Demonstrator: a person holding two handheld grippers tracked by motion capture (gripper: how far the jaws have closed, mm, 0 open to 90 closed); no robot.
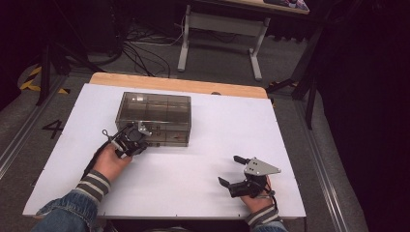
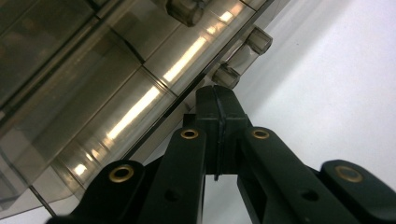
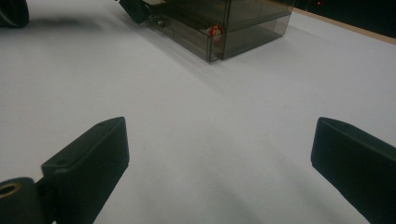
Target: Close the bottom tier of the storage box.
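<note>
A smoky see-through drawer box (image 1: 153, 113) stands on the white table top (image 1: 203, 140), left of centre. My left gripper (image 1: 140, 137) is at the box's front face, low on its left side. In the left gripper view its jaws are pressed together, their tip (image 2: 215, 95) just below a small round drawer knob (image 2: 226, 75), with nothing seen between them. My right gripper (image 1: 228, 169) rests near the front right of the table, apart from the box, its jaws wide open and empty (image 3: 219, 140). The box (image 3: 243, 18) lies far ahead of it.
Two more drawer knobs (image 2: 258, 41) sit along the box front. A red sticker (image 3: 215, 31) marks the box's near corner. A bare wooden strip (image 1: 179, 84) edges the table's far side. Beyond it stand a desk frame (image 1: 220, 29) and floor cables (image 1: 145, 53).
</note>
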